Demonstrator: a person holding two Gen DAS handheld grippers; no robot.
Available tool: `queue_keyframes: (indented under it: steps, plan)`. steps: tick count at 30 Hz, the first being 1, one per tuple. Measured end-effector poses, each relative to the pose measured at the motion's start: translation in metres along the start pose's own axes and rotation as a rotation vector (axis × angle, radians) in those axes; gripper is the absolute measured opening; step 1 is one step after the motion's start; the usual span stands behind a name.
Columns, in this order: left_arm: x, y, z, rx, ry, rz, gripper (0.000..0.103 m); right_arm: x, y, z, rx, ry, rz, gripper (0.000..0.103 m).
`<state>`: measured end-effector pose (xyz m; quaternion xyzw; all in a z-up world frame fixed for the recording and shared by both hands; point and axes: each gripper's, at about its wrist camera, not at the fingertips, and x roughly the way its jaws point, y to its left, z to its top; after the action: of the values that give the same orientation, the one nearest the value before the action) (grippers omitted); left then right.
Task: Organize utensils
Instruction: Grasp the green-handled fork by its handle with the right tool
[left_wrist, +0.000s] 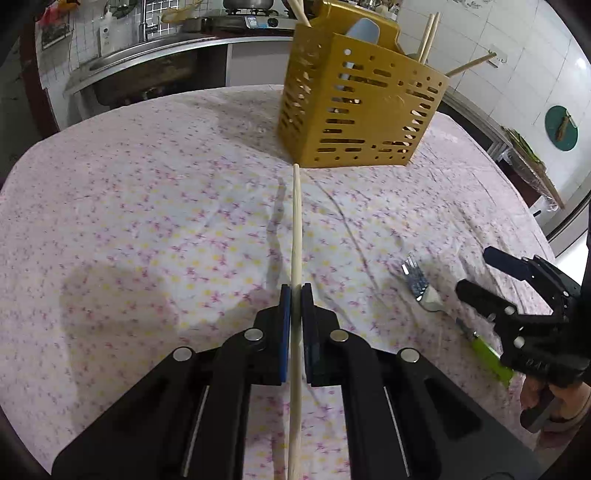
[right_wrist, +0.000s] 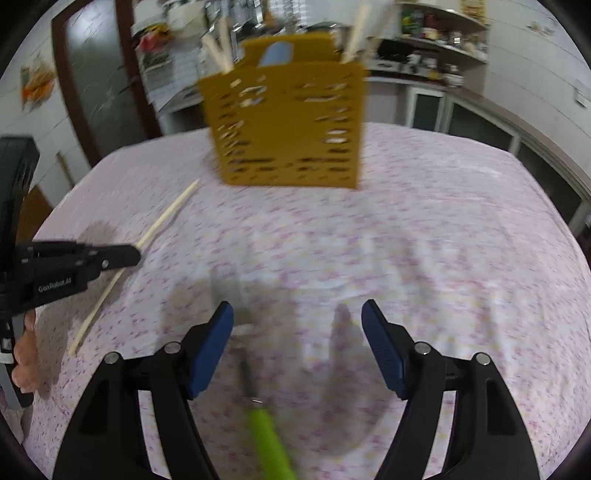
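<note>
My left gripper (left_wrist: 295, 291) is shut on a long wooden chopstick (left_wrist: 296, 229) that points at the yellow perforated utensil basket (left_wrist: 354, 107). The basket holds several chopsticks and a pale blue utensil. The chopstick also shows in the right wrist view (right_wrist: 162, 221), with the left gripper (right_wrist: 125, 254) on it. My right gripper (right_wrist: 297, 317) is open above a fork with a green handle (right_wrist: 266, 439) that lies on the cloth between its fingers. The fork (left_wrist: 421, 288) and the right gripper (left_wrist: 476, 273) also show in the left wrist view.
A floral tablecloth (left_wrist: 147, 206) covers the table. The basket (right_wrist: 288, 125) stands at the table's far side. Behind are a sink counter (left_wrist: 147, 55), a stove and shelves (right_wrist: 436, 48). The right wrist view is blurred.
</note>
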<state>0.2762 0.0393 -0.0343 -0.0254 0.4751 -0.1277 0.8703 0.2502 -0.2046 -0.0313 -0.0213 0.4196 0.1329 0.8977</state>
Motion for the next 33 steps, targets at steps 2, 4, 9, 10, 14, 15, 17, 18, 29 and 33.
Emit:
queue_keyframes:
  steps: [2, 4, 9, 10, 14, 15, 17, 18, 29, 33]
  plan:
    - [-0.003, 0.002, -0.002, 0.01, -0.005, 0.015, 0.004, 0.007, 0.013, 0.003, -0.032, 0.018, 0.001, 0.071]
    - [-0.005, 0.003, -0.004, 0.01, -0.008, 0.02, 0.004, 0.015, 0.024, 0.007, -0.055, 0.051, 0.003, 0.071]
    - [-0.008, 0.009, -0.009, -0.005, -0.011, 0.013, 0.004, 0.033, 0.041, 0.01, -0.079, 0.122, -0.03, 0.066]
    - [-0.008, 0.01, -0.008, -0.006, -0.013, 0.011, 0.004, 0.033, 0.04, 0.012, -0.074, 0.128, -0.021, 0.06]
    - [-0.012, 0.012, -0.005, -0.024, -0.021, -0.007, 0.004, 0.032, 0.036, 0.024, -0.046, 0.17, 0.0, 0.023]
    - [-0.013, 0.012, -0.004, -0.029, -0.02, -0.015, 0.004, 0.031, 0.035, 0.025, -0.04, 0.182, 0.009, 0.023]
    - [-0.013, 0.011, -0.003, -0.031, -0.018, -0.025, 0.004, 0.029, 0.032, 0.027, -0.034, 0.181, 0.023, 0.023]
    - [-0.013, 0.01, -0.003, -0.031, -0.016, -0.025, 0.004, 0.025, 0.029, 0.026, -0.02, 0.174, 0.037, 0.023]
    - [0.021, -0.001, 0.008, -0.042, 0.075, -0.011, 0.004, 0.002, -0.011, 0.027, 0.06, 0.125, 0.061, 0.003]
    - [0.033, -0.008, 0.023, -0.016, 0.099, 0.011, 0.005, 0.004, -0.023, 0.032, 0.08, 0.138, 0.07, 0.003]
